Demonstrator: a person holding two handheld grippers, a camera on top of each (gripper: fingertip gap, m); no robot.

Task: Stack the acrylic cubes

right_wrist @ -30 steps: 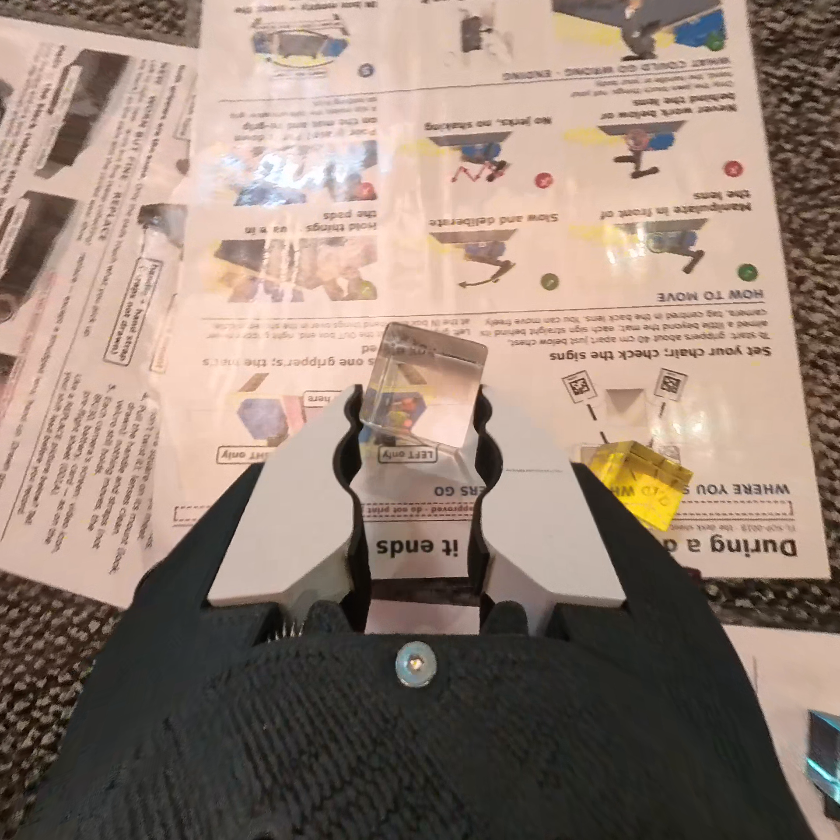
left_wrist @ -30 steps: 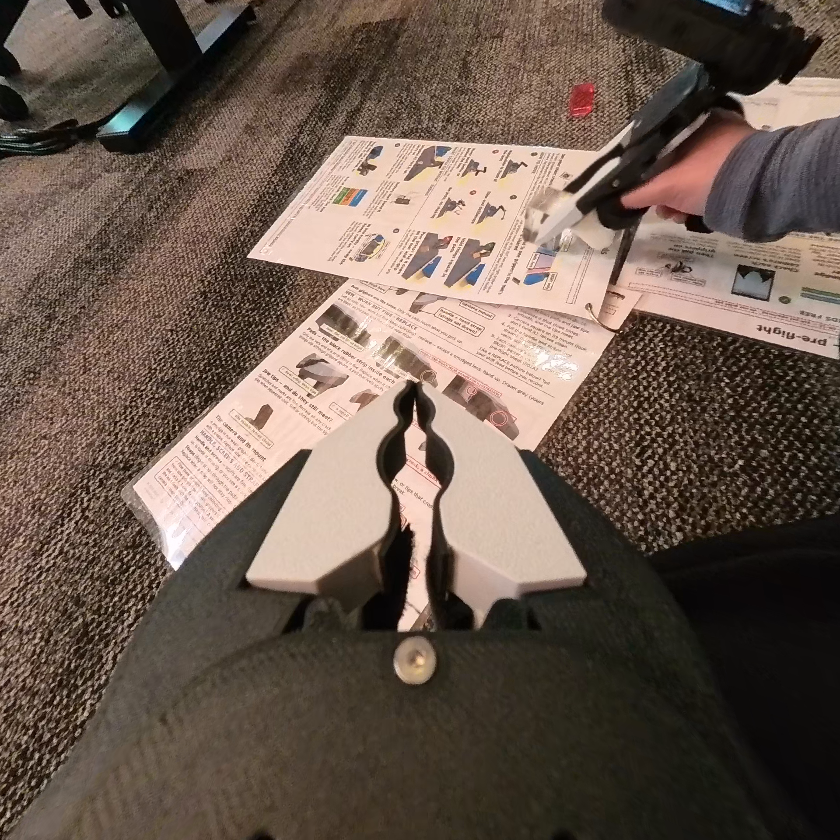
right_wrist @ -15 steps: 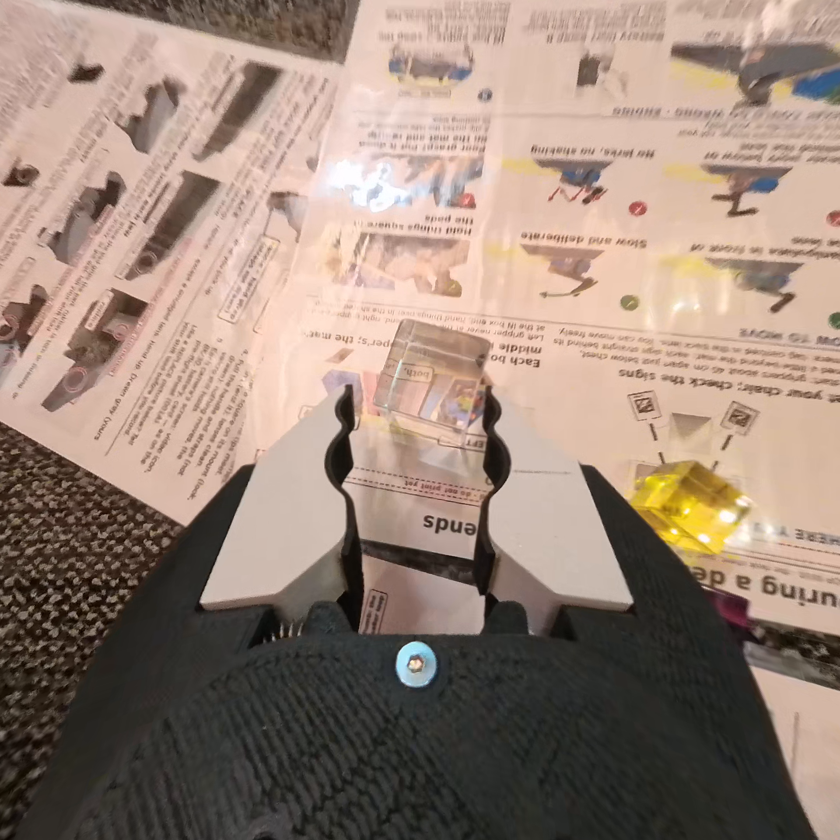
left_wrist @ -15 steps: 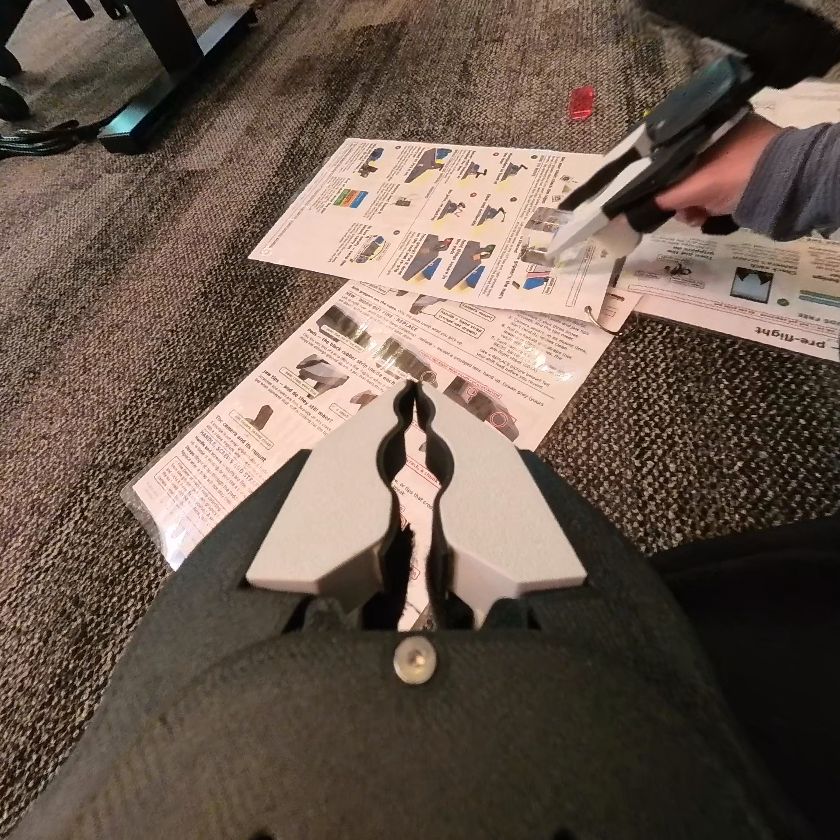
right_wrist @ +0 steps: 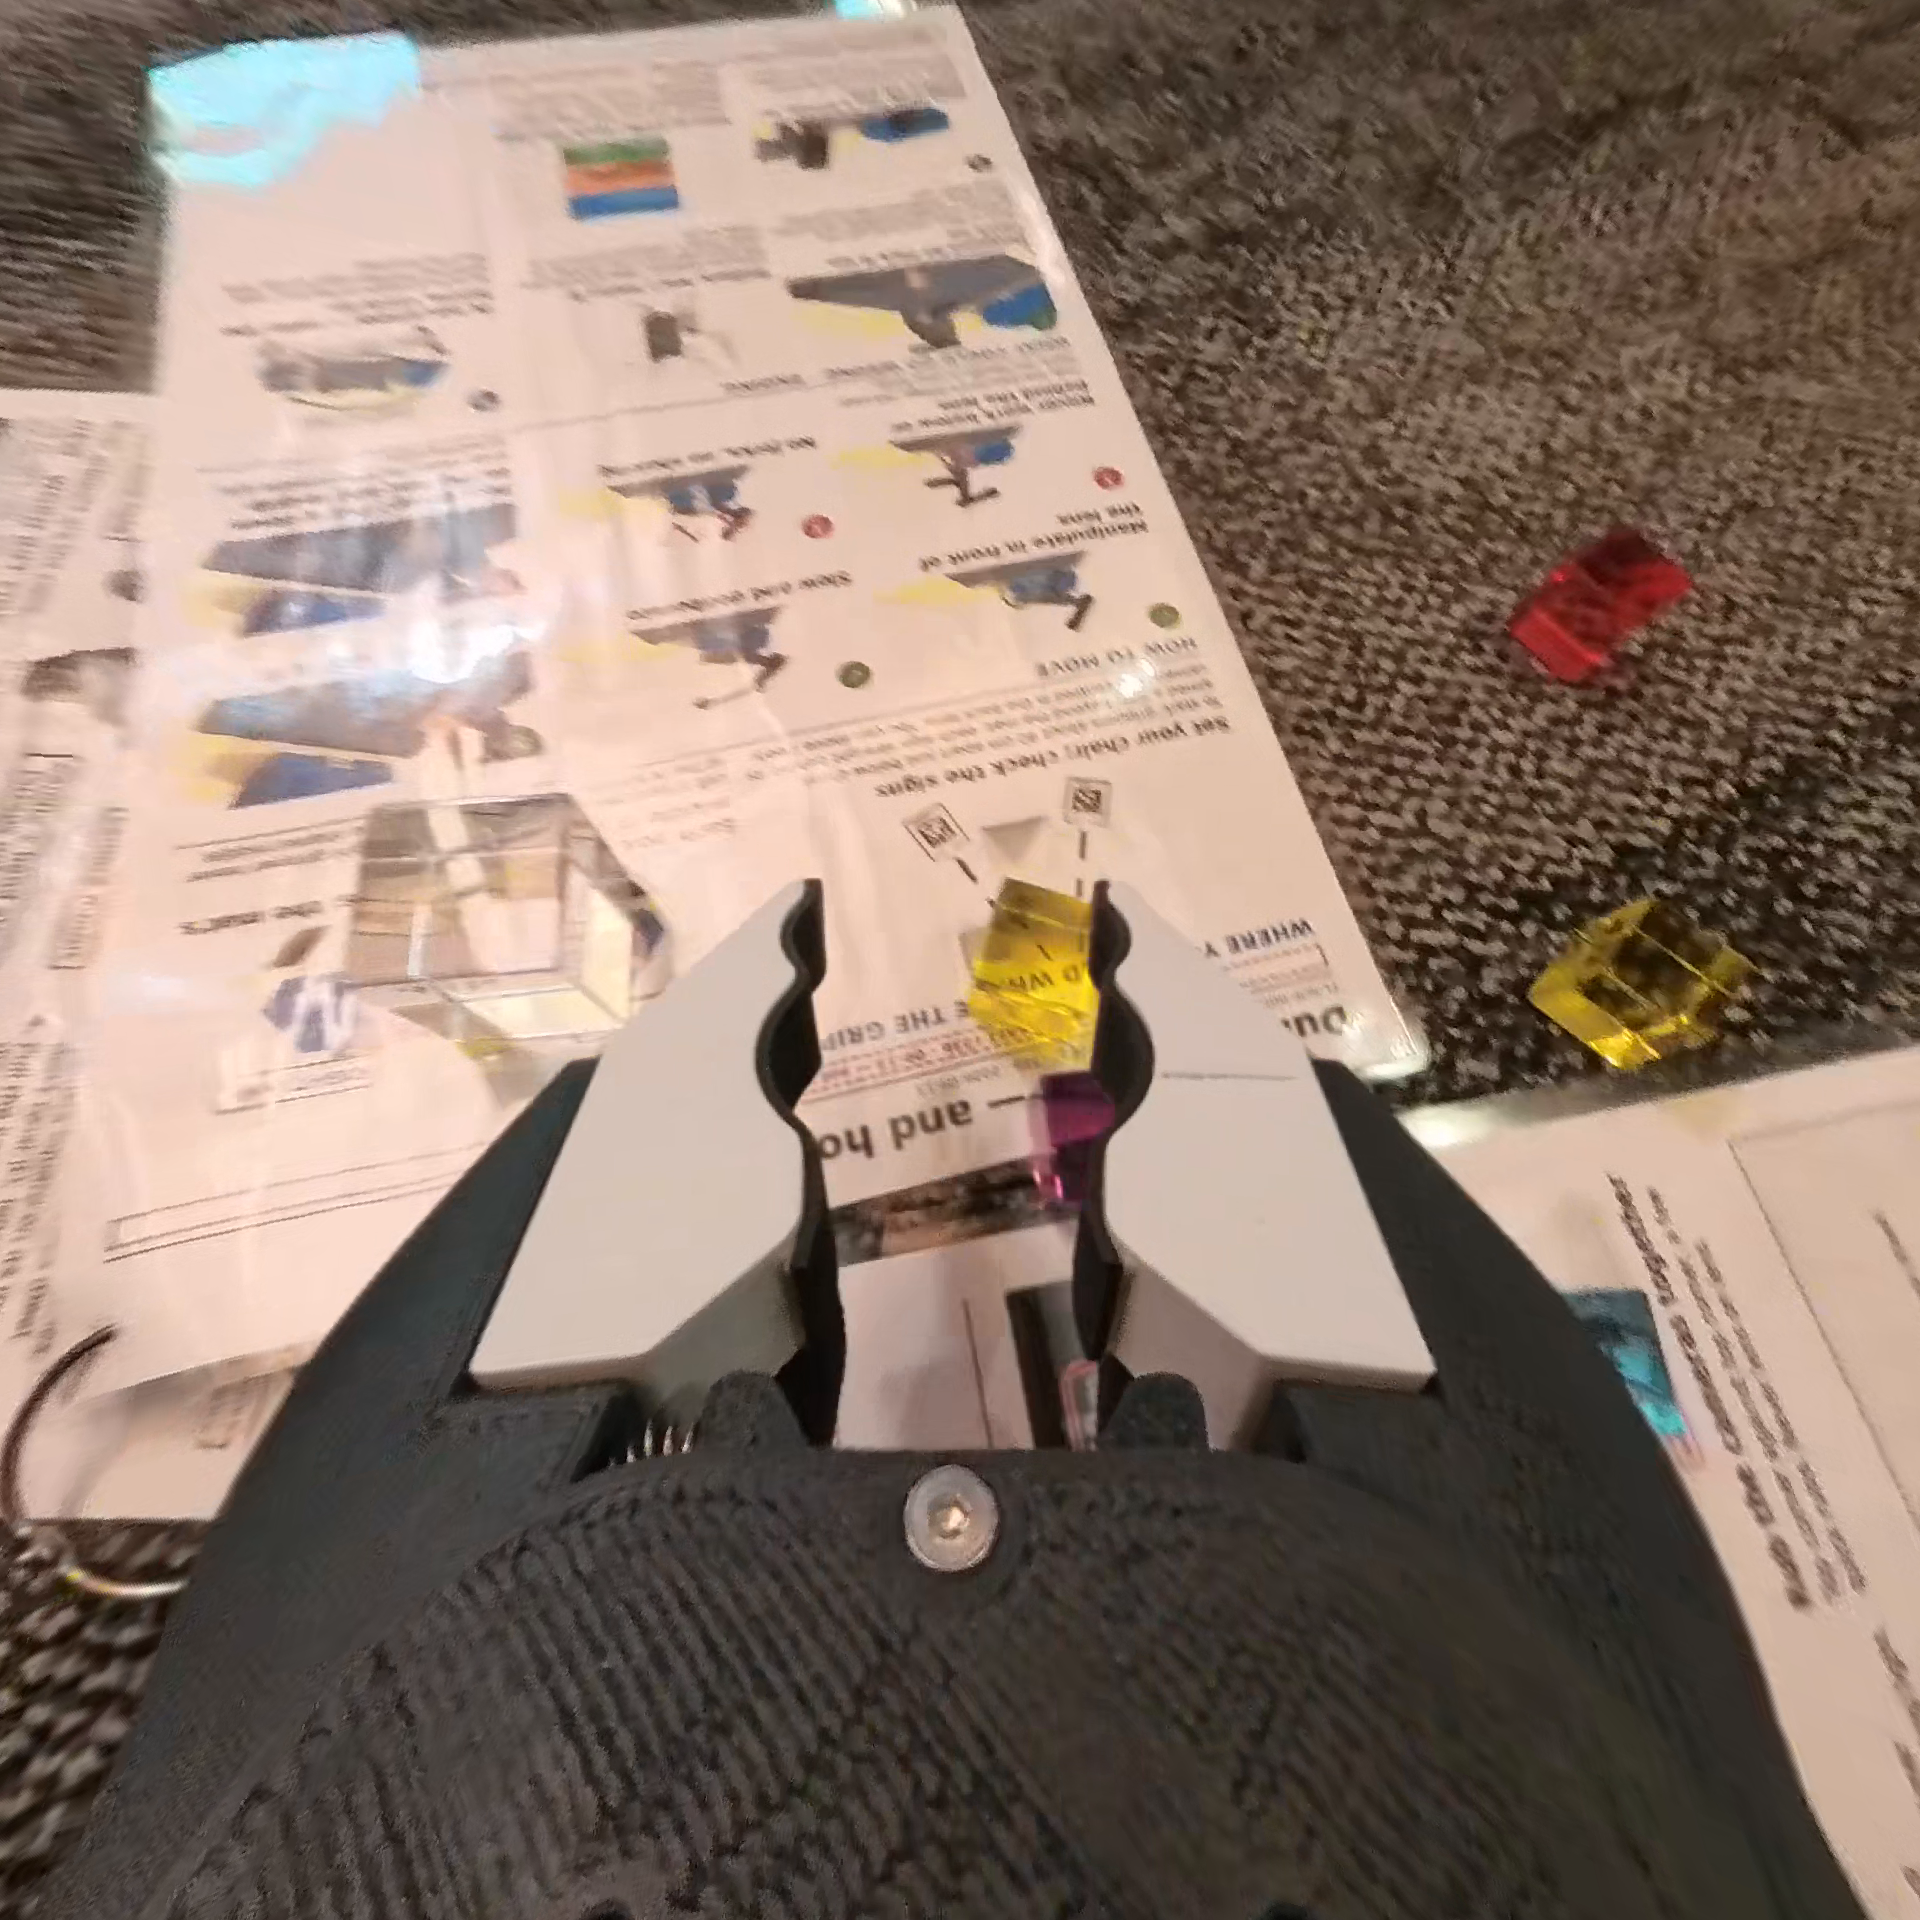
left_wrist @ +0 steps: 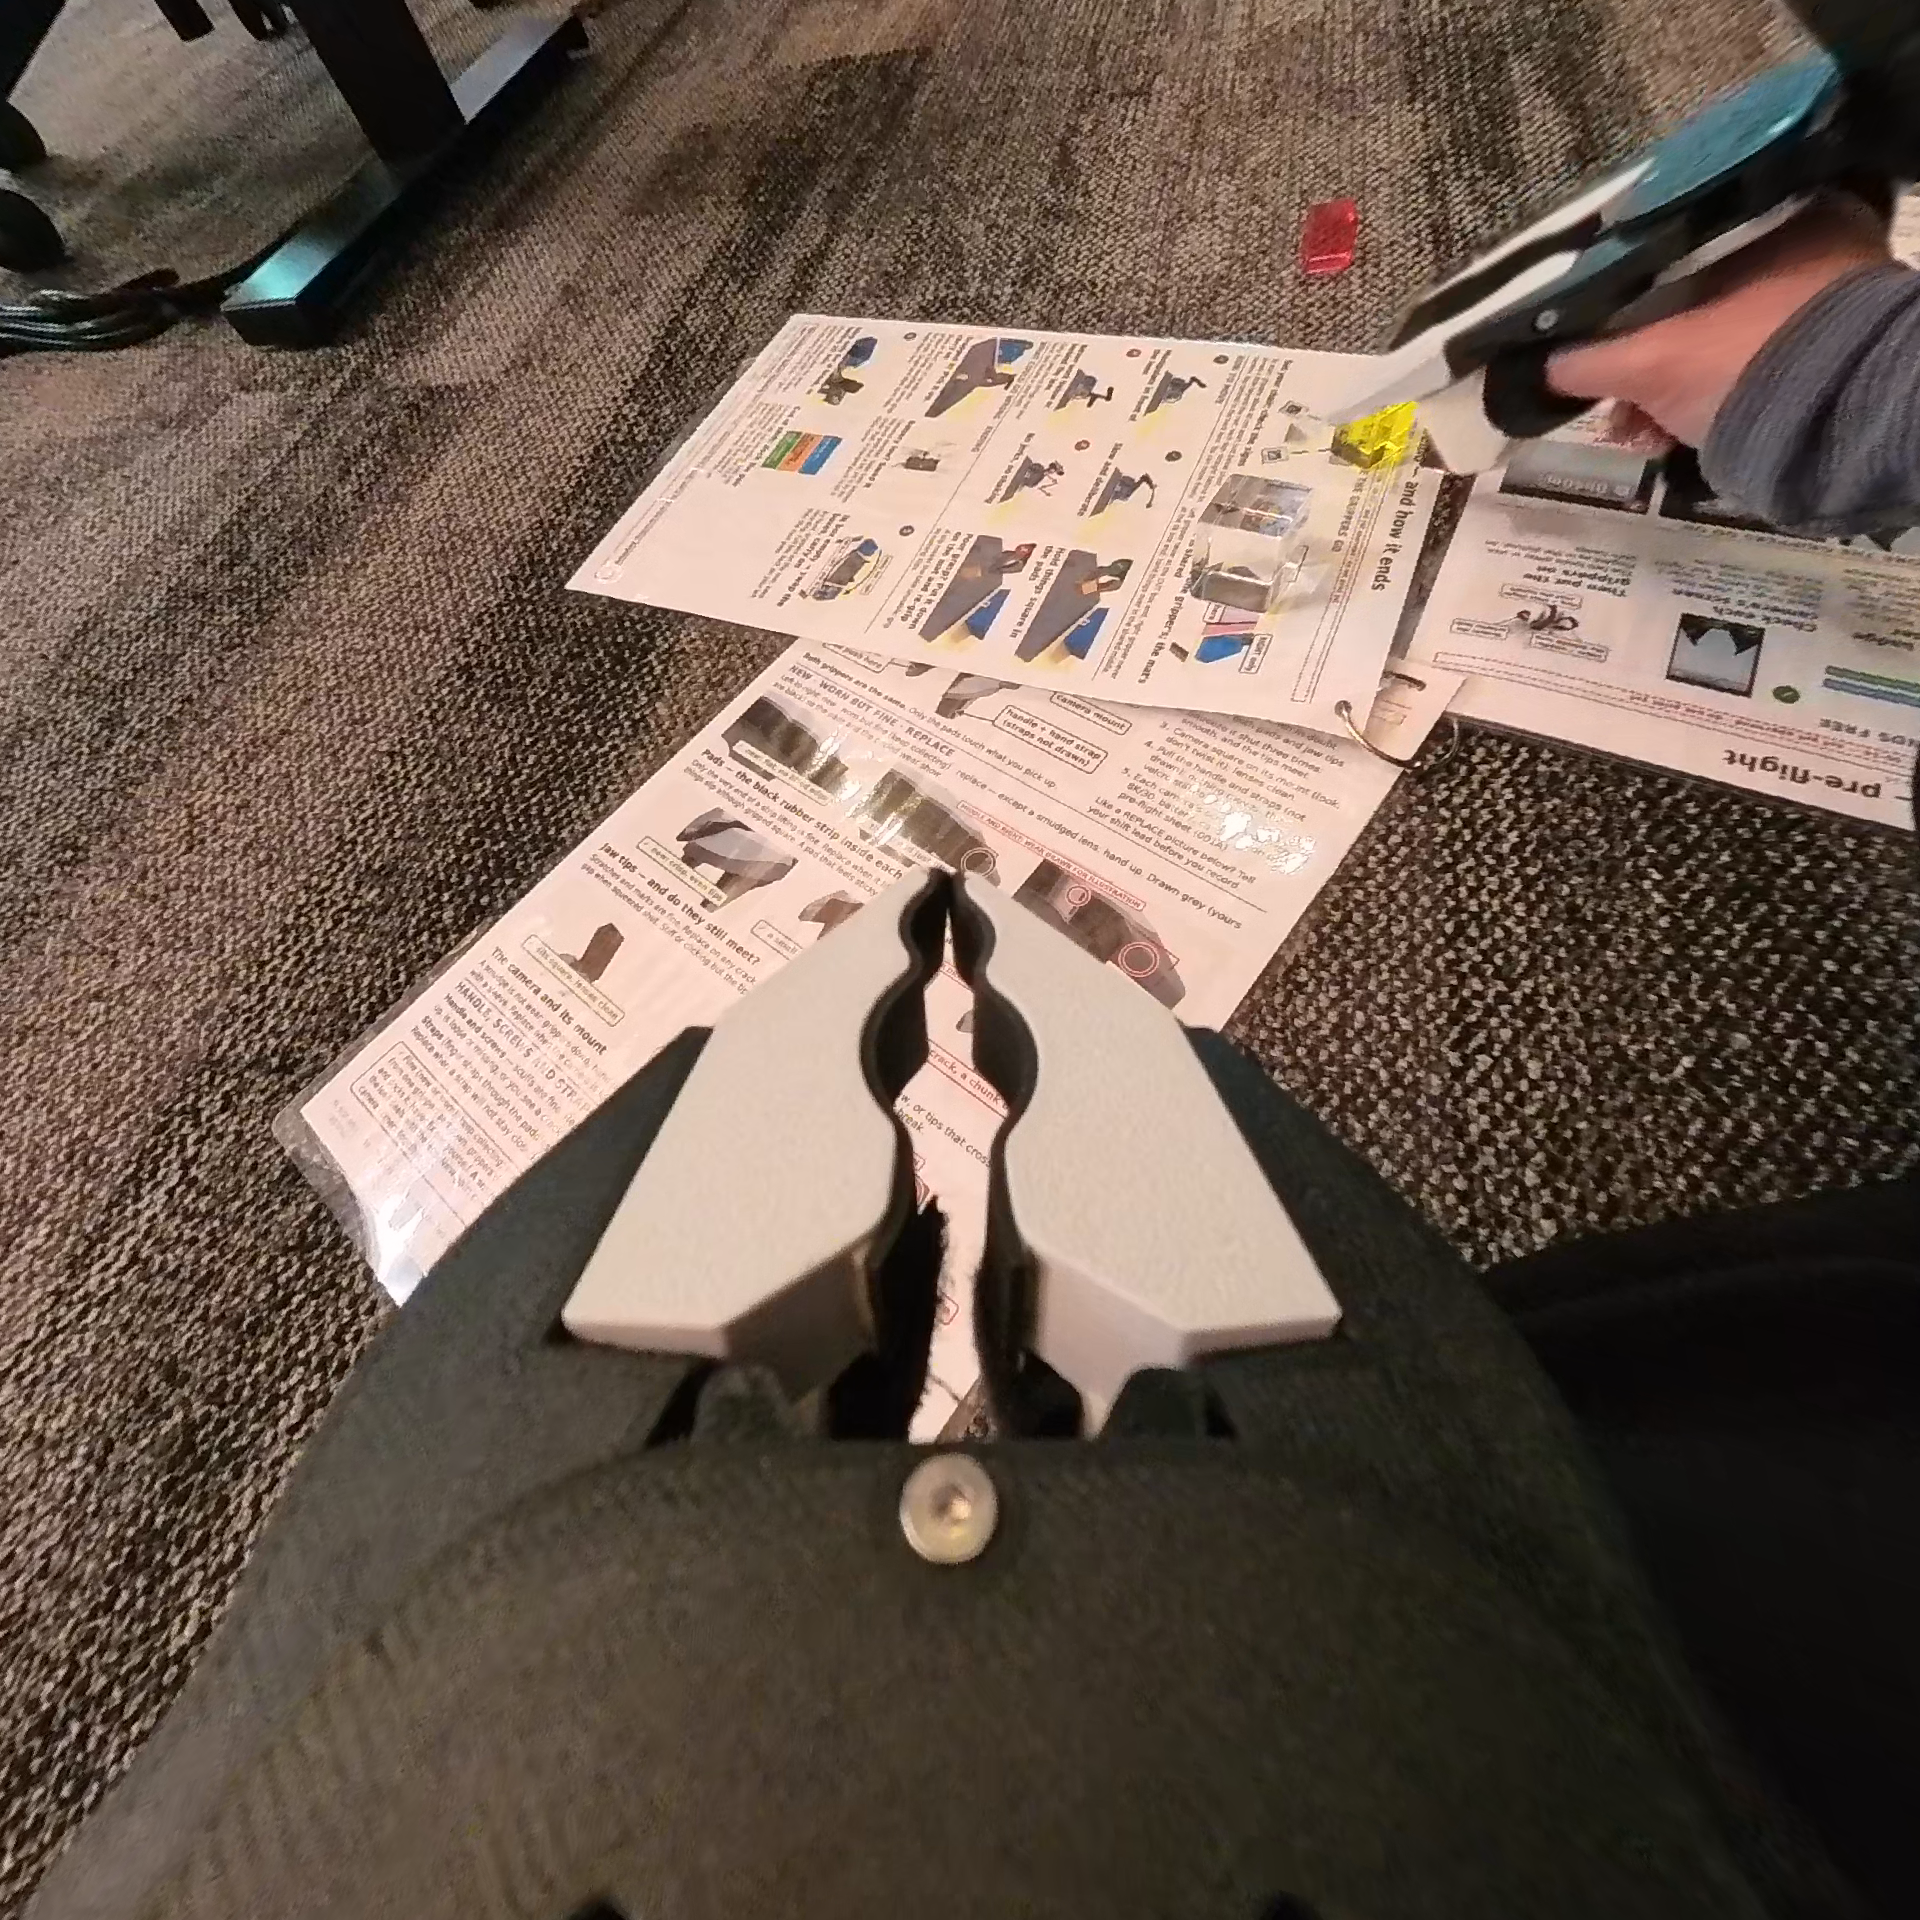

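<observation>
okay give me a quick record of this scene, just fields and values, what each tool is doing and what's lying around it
Surface: grey carpet with printed sheets
Left tool: shut, holding nothing, above a printed sheet
Right tool: open, holding nothing, over a sheet
Between right tool's fingers: yellow block lying on the sheet beside the right-side finger, purple block nearer the camera
Left of right tool: clear cube on the sheet
On carpet: red block, second yellow block

Mottled grey-brown carpet floor [left_wrist: 312,623], black furniture base [left_wrist: 395,239] at far left, warm indoor light
</observation>
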